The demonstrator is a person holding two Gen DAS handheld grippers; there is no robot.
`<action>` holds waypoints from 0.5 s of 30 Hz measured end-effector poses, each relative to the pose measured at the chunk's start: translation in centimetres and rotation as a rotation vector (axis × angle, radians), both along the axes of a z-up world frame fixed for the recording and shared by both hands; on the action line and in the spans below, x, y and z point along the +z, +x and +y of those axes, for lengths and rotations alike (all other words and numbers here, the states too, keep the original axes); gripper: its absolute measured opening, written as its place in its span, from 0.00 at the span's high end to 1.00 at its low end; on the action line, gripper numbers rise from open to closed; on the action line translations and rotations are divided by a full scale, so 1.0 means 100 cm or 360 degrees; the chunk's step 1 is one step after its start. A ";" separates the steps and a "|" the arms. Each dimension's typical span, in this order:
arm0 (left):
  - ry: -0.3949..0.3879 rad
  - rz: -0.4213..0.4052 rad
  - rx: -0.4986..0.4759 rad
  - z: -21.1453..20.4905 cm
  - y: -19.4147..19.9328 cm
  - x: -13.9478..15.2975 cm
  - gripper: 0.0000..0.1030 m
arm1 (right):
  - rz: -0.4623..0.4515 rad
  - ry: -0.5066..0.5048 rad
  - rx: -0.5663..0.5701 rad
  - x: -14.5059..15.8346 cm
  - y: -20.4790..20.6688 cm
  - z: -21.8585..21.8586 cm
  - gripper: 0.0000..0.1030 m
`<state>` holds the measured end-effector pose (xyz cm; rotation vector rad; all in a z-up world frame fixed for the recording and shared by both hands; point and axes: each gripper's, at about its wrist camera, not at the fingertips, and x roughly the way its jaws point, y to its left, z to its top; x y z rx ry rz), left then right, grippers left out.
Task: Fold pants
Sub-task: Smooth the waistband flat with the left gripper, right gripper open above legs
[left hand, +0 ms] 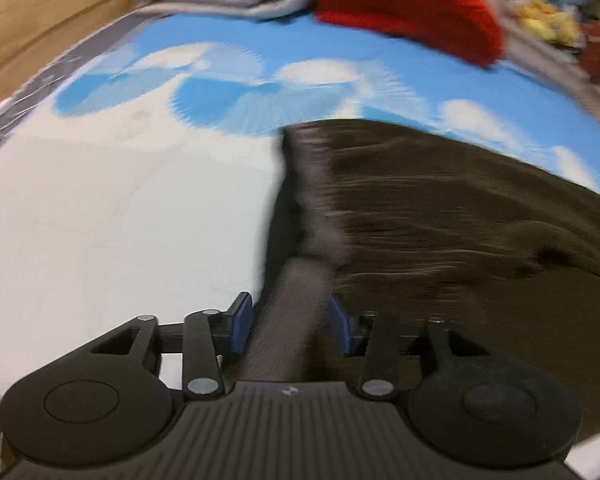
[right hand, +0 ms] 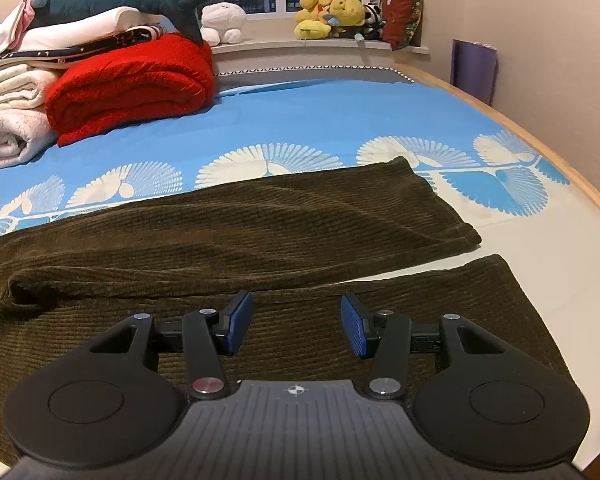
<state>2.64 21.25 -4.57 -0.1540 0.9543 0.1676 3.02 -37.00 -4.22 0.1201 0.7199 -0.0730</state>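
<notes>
Your bed (right hand: 340,112) has a blue sheet with white fan prints and fills both views. The brown corduroy pants (right hand: 260,216) lie flat across its near side, both legs running toward the right, the far leg resting just beside the near one. At the far left sit a folded red blanket (right hand: 132,84) and a stack of white bedding (right hand: 8,120), with a stuffed shark (right hand: 140,0) on top. Plush toys (right hand: 332,16) line the windowsill. Your right gripper (right hand: 296,326) hovers over the near leg, jaws partly apart, nothing between them. Your left gripper (left hand: 290,326) is at the waistband (left hand: 312,200) end; a grey strip of the pants runs up between the jaws, pads not pressing it. That view is blurred.
</notes>
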 end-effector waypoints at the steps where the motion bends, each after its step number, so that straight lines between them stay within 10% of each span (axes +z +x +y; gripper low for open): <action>1: -0.0050 0.0015 -0.0069 -0.005 0.000 -0.002 0.56 | 0.0003 0.0001 0.0004 0.000 0.001 0.001 0.50; 6: 0.0075 0.0560 -0.0207 -0.027 0.009 -0.054 0.60 | 0.0005 0.0007 0.0019 0.001 0.004 0.008 0.50; 15: -0.0046 0.0308 -0.0135 -0.021 0.010 -0.027 0.58 | -0.0013 -0.0005 0.0089 0.001 0.014 0.032 0.50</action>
